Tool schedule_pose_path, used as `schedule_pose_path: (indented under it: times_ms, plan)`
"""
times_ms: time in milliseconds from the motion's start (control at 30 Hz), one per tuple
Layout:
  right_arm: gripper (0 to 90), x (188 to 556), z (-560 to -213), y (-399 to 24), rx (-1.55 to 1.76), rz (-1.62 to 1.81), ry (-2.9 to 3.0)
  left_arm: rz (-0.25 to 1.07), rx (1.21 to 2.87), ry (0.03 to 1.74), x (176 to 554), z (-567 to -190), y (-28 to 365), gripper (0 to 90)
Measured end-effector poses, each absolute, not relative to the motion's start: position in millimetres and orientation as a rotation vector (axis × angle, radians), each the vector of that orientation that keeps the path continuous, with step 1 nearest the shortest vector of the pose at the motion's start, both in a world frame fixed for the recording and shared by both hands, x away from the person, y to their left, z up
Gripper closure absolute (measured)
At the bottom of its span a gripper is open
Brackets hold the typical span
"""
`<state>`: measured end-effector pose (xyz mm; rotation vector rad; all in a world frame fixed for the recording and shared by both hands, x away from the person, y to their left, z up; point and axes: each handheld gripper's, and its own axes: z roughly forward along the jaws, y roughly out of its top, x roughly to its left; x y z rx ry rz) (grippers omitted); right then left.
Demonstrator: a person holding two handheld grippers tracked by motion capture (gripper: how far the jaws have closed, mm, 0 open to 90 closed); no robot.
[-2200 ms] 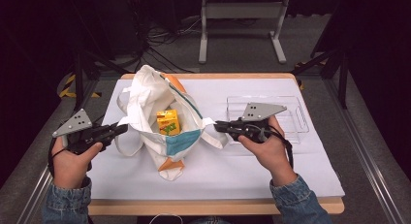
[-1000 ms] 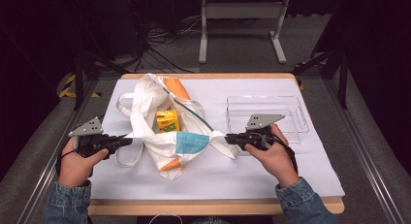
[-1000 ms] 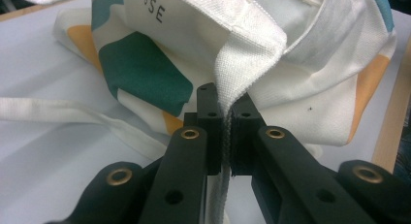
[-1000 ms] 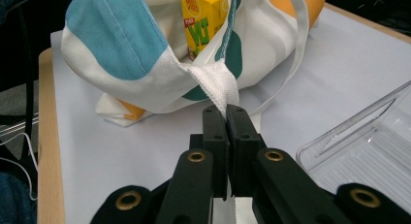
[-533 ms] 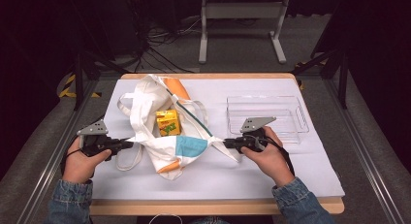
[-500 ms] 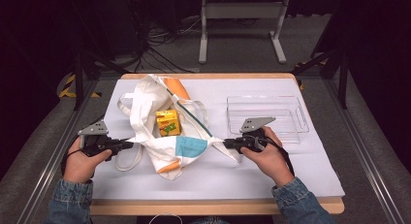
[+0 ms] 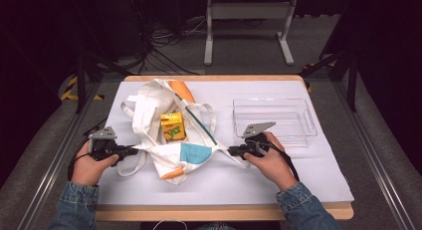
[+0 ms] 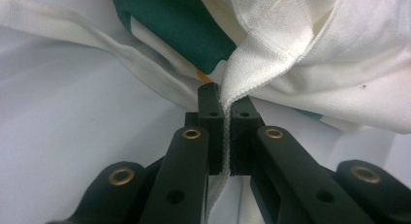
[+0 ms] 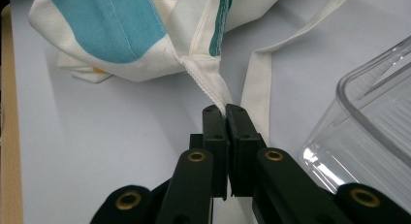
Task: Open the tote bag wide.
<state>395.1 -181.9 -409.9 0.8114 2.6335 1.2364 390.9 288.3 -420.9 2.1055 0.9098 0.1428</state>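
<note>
We've got the tote bag [image 7: 171, 133] lying on the counter [image 7: 278, 175], juice carton [image 7: 172, 126] in its open mouth. Left gripper [image 7: 130, 150] and right gripper [image 7: 233, 151] are both clamped on the bag's rim — looks like spreading it open, so next comes an even outward pull.

yellow carton [image 7: 172, 126] with green print too small to read, no other legible text
</note>
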Motion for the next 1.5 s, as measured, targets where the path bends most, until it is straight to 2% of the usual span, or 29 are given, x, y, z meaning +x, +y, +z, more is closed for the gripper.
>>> schedule_pose_path:
  times_ms: [300,367,400,467,533,667,800,1133,1500]
  plan:
    - [87.5,396.9,-417.0,-178.7,0.821,1.208,2.646,0.159,2.135,0.933,393.0,-425.4,286.8,86.8]
    - [86.6,395.5,-414.4,-178.2,0.817,1.212,2.643,0.157,2.132,0.922,391.9,-423.0,287.5,84.2]
    - [84.3,394.5,-412.7,-177.9,0.815,1.209,2.643,0.157,2.121,0.934,390.9,-421.5,288.6,80.4]
    - [76.0,392.8,-408.8,-177.9,0.825,1.220,2.641,0.166,2.107,0.967,389.9,-417.7,292.0,55.2]
    - [68.4,391.3,-405.0,-178.2,0.835,1.251,2.628,0.149,2.097,0.992,386.9,-413.0,295.4,37.9]
    - [61.4,387.1,-396.2,-178.4,0.812,1.300,2.592,0.166,2.077,0.983,379.3,-397.4,302.6,27.2]
    - [58.4,383.0,-384.6,-178.7,0.785,1.357,2.553,0.212,2.066,0.958,371.3,-381.8,306.3,23.4]
    - [52.0,381.0,-356.4,-173.6,0.715,1.441,2.463,0.305,2.006,0.957,356.0,-351.1,313.6,20.8]
    - [46.5,397.9,-330.2,-145.3,0.631,1.488,2.394,0.373,1.842,0.997,368.6,-339.3,310.3,19.4]
